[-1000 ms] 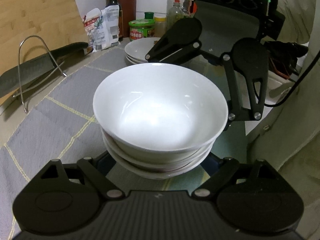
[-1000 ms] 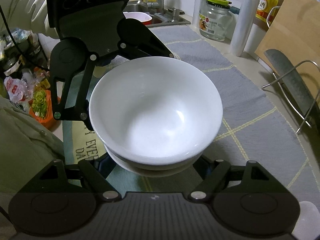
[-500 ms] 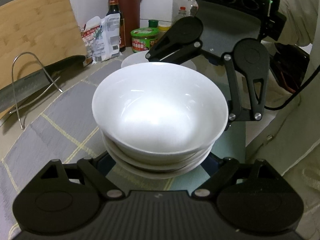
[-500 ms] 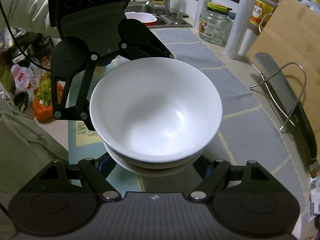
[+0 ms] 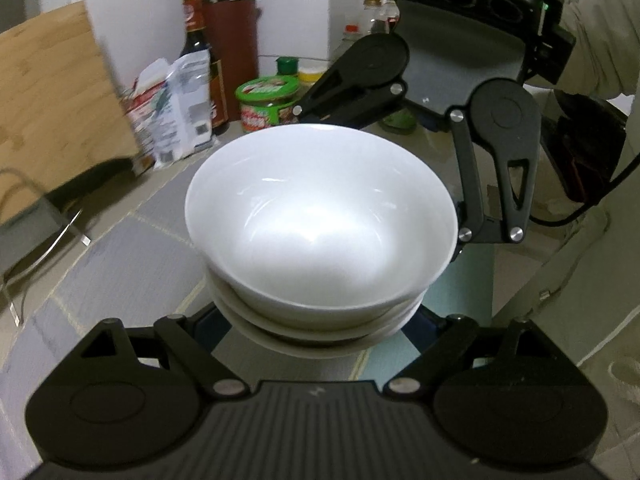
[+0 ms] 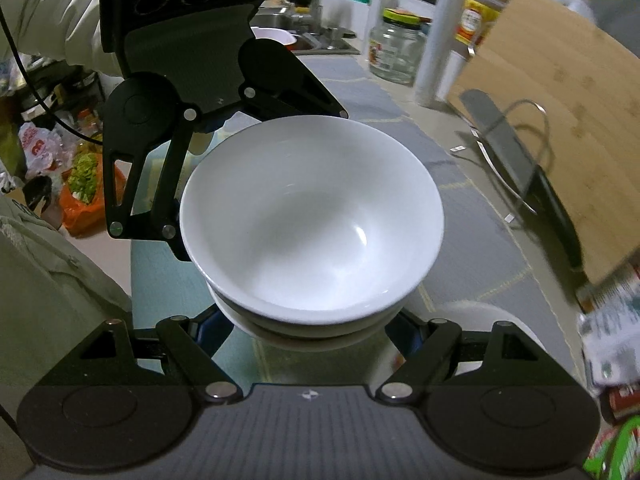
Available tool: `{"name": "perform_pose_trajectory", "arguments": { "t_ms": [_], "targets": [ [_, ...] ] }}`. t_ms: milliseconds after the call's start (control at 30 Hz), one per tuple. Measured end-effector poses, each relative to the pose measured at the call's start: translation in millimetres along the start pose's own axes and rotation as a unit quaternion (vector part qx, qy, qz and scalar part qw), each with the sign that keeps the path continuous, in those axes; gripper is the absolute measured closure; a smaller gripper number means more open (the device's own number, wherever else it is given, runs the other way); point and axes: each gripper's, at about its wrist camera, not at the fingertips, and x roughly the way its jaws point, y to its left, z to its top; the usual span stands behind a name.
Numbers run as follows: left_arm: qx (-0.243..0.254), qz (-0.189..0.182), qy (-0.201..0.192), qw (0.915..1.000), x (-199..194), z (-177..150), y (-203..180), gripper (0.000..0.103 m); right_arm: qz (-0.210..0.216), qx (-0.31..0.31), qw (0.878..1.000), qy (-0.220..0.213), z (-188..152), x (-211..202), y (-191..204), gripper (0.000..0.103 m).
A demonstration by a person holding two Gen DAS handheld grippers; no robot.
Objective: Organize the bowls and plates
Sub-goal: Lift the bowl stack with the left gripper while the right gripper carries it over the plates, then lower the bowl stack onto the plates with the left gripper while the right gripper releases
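A stack of white bowls (image 5: 320,224) is held between both grippers, lifted above the grey mat. My left gripper (image 5: 316,336) grips the stack from one side, its fingertips hidden under the bowls. My right gripper (image 6: 316,332) grips the opposite side of the same bowl stack (image 6: 312,216), and its body shows across from me in the left wrist view (image 5: 472,80). A white plate (image 6: 476,316) lies on the mat just below and right of the stack in the right wrist view.
A bamboo cutting board (image 5: 52,92) leans at the back with a wire rack and knife (image 6: 520,168). Bottles, a green-lidded tub (image 5: 268,104) and packets stand by the wall. A glass jar (image 6: 396,48) and the sink (image 6: 300,36) lie at the other end.
Both grippers have carried the bowl stack along the counter toward the bottles and tub. The plate stack has gone out of the left view and now shows under the stack in the right view.
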Motion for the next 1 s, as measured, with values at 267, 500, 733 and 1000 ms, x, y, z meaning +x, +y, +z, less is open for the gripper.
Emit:
{"name": "perform_pose_trajectory", "arguments": {
  "t_ms": [267,500,733,1000],
  "targets": [
    [0.039,-0.02,-0.009,0.999,34.6,38.1,5.7,0.014,-0.04,0.025,0.999,0.003,-29.4,-28.0,-22.7,0.018],
    [0.058,-0.032,-0.012,0.9977,68.4,60.5,17.4,0.014,-0.063,0.04,0.997,0.013,-52.3,-34.2,-48.1,0.018],
    [0.064,-0.042,0.0,0.997,99.3,70.2,27.0,0.014,-0.061,0.056,0.996,0.025,-74.4,-29.4,-69.7,0.018],
    [0.059,-0.05,0.008,0.997,120.1,76.7,39.9,0.014,-0.06,0.064,0.996,0.032,-83.6,-19.8,-89.1,0.018]
  ]
}}
